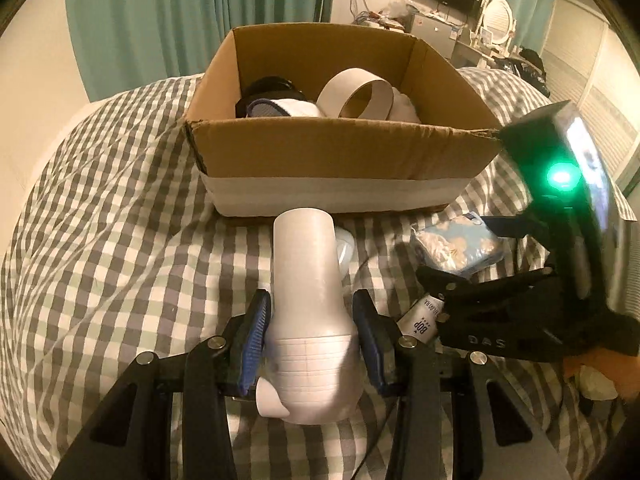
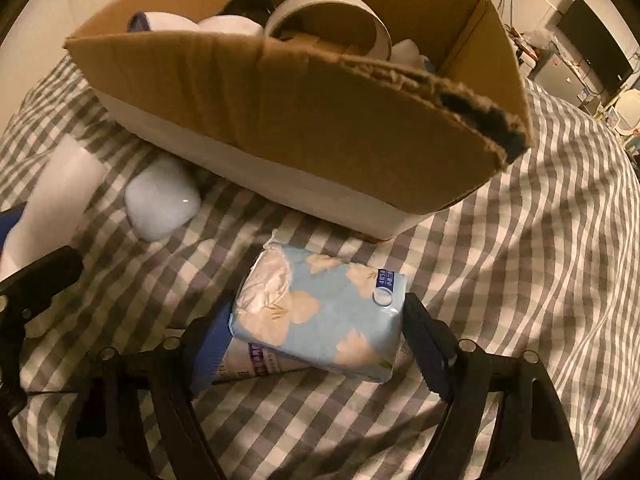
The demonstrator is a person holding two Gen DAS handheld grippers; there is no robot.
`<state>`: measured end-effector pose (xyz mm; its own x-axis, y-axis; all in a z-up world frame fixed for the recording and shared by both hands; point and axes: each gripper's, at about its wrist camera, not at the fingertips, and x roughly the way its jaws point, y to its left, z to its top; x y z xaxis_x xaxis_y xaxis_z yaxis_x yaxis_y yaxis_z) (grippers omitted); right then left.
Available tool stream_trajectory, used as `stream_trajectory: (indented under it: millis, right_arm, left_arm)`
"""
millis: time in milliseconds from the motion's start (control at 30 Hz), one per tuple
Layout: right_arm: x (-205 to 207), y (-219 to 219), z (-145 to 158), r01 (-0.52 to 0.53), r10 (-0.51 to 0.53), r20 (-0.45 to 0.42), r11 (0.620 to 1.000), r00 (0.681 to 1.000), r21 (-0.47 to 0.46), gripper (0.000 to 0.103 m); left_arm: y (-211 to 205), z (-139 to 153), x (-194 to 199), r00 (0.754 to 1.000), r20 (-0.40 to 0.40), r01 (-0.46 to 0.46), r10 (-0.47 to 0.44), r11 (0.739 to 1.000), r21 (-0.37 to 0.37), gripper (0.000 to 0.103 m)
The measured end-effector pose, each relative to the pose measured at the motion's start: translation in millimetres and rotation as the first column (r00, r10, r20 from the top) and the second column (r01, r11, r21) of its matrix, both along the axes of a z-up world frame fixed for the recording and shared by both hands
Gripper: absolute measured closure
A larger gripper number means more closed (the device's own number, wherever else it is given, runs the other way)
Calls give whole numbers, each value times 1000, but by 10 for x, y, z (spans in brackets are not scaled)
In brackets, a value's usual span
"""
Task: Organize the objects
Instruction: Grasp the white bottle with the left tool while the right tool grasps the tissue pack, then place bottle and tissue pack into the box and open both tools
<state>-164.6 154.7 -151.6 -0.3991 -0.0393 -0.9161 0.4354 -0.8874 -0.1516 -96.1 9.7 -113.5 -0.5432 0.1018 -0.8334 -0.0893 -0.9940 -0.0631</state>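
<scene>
Left gripper [image 1: 312, 340], bottom centre of its view, straddled a white bottle [image 1: 306, 304] lying on the checked bedspread [image 1: 100, 240]; pads beside the sides, contact uncertain, not yet lifted. Right gripper [image 2: 316, 344], low centre, spread wide around one blue tissue pack [image 2: 320, 316], seemingly loose. Likely step: pick-up for the cardboard box [image 1: 344, 152], centre frame. Next: close, lift over the near wall. Counted: one box, one bottle, one pack, one small white case [image 2: 162, 202], one tape ring [image 1: 356, 94] inside.
</scene>
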Motion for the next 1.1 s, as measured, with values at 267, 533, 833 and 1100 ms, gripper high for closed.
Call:
stream_trajectory:
  millis: [267, 533, 833, 1100]
  right_arm:
    - [261, 100, 282, -21, 18, -49, 998, 999, -54, 23]
    - [626, 151, 832, -74, 66, -157, 996, 985, -42, 23]
    - [1010, 218, 1425, -87, 68, -260, 994, 963, -64, 23]
    - [1189, 133, 1909, -116, 76, -341, 988, 937, -98, 23]
  left_arm:
    - [-9, 131, 76, 1000, -23, -15, 15, 1000, -21, 60]
    - [55, 484, 280, 996, -85, 9, -11, 1000, -26, 60]
    - [109, 896, 455, 990, -125, 70, -72, 997, -17, 60]
    - [78, 1427, 489, 973, -199, 108, -113, 993, -38, 60]
